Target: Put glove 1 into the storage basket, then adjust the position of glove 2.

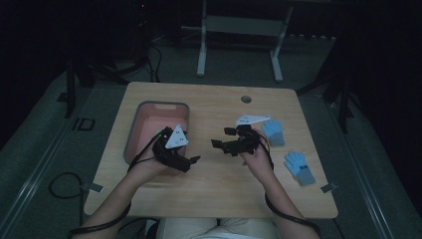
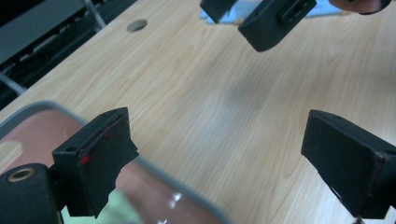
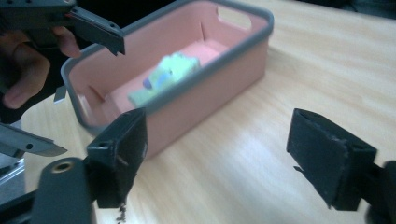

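Bare table [image 1: 209, 104] lies between left gripper [image 1: 191, 162] and right gripper [image 1: 219, 144]; passage open there. Pink bin [image 1: 130, 144] blocks the left side. Two blue gloves [image 1: 273, 132] [image 1: 298, 167] occupy the right edge.

A pale wooden worktop [image 1: 209, 189] with rounded corners and a round cable hole [image 1: 246, 99] stands on grey carpeted floor [image 1: 35, 164] in a dim room. Beyond it, a white metal frame [image 1: 239, 30] rises against near-black surroundings; dark stands [image 1: 69, 84] flank both sides.
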Demonstrator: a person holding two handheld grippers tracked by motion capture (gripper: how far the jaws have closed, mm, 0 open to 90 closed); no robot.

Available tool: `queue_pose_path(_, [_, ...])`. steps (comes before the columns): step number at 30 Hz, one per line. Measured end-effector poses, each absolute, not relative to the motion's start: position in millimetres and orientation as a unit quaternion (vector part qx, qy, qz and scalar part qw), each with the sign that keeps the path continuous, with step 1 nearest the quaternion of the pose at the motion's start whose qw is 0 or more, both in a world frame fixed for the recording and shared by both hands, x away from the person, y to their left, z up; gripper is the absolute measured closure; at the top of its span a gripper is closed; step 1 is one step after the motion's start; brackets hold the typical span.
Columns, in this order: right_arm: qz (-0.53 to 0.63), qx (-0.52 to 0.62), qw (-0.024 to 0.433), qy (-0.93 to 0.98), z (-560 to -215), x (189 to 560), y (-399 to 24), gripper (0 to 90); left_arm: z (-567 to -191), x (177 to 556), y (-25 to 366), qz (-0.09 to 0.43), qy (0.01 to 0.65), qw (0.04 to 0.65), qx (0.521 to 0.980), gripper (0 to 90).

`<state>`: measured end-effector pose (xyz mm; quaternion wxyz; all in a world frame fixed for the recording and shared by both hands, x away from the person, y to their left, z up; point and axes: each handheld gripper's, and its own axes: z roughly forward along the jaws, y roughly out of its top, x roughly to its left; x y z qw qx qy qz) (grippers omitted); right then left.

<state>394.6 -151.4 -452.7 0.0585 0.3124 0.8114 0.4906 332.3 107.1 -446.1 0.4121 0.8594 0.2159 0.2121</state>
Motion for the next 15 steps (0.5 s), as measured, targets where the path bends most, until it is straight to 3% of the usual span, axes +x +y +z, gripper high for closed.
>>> queue_pose_path(1, [0.490, 0.316, 0.059, 0.811, -453, 393, -155, 10.8, -447, 331, 104, 0.210, 0.218, 0.415, 0.858, 8.5])
queue_pose_path(9, [0.498, 0.318, 0.099, 0.801, -455, 380, -188, 13.8, -450, 316, 79, 0.172, 0.216, 0.426, 0.862, 3.1])
queue_pose_path(12, [0.499, 0.315, 0.114, 0.799, -455, 379, -200, 17.4, -451, 313, 73, 0.159, 0.211, 0.432, 0.862, 2.0])
queue_pose_path(15, [0.485, 0.322, 0.132, 0.802, -458, 379, -223, 34.9, -455, 308, 63, 0.151, 0.212, 0.451, 0.853, 1.6])
